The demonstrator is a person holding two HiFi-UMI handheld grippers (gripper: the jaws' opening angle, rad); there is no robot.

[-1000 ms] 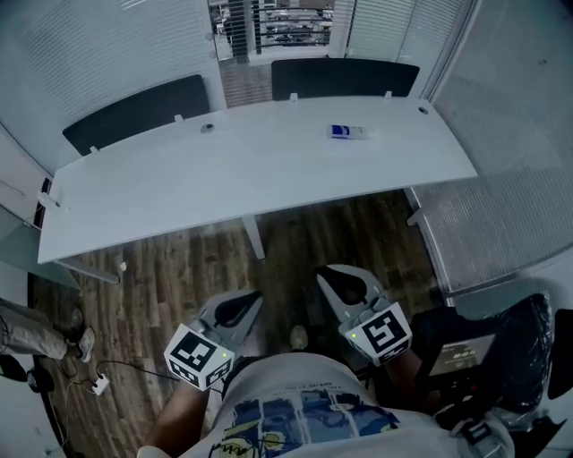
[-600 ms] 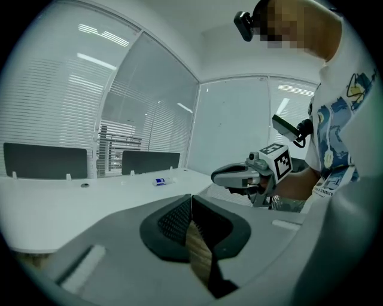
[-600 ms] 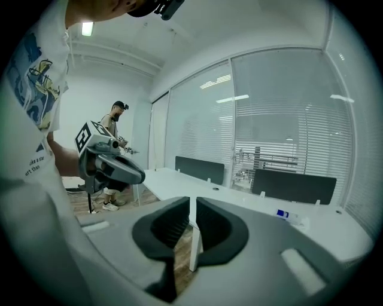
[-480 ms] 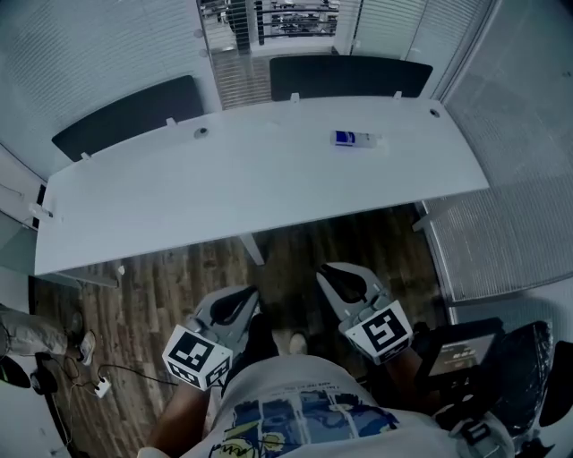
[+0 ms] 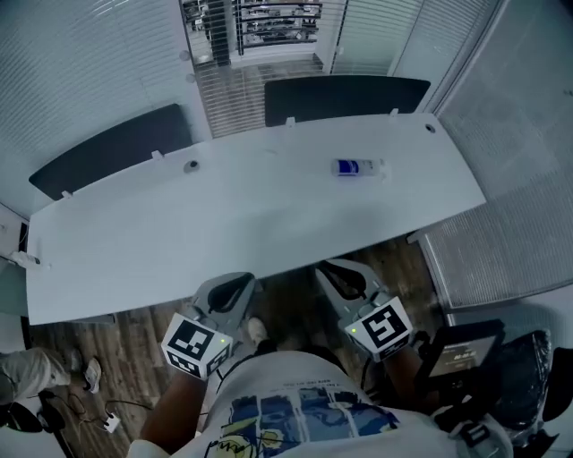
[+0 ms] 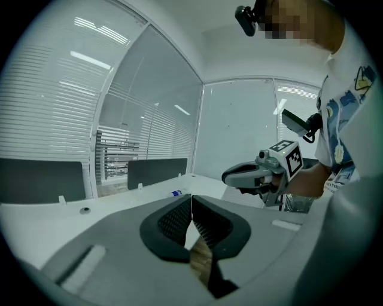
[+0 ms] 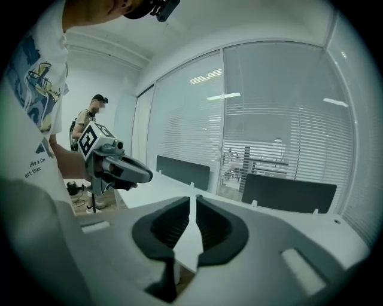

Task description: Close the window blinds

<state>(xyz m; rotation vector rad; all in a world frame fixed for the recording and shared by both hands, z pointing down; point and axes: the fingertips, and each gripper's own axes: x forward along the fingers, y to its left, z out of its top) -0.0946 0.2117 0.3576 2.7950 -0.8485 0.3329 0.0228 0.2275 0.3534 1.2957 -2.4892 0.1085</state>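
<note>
I am holding my left gripper (image 5: 235, 288) low at the near edge of the surface (image 5: 224, 224), pointing toward its far edge. Its fingers (image 6: 179, 218) are pressed together with nothing between them. I judge that sensible, since there is nothing to grip on this side.

The window blinds (image 5: 255, 22) hang beyond the far edge of the surface. They sit above the gap between the two dark divider panels (image 5: 107, 152) that stand along that edge. In that one section the slats are turned open, so I can see through to whatever lies outside. The sections on either side already read as flat and closed. I cannot make out a cord or wand from here, so I would look for one beside the open section.

My right gripper (image 5: 338, 275) sits just beside the left one at the same near edge, aimed the same way. Its fingers (image 7: 206, 224) are closed together too, and empty. I keep the pair level and parallel so either could go for the control once I am around or across the surface.

A small bottle (image 5: 358, 167) lies on its side toward the far right corner. It has no part in this job, and I would steer clear of it.
</note>
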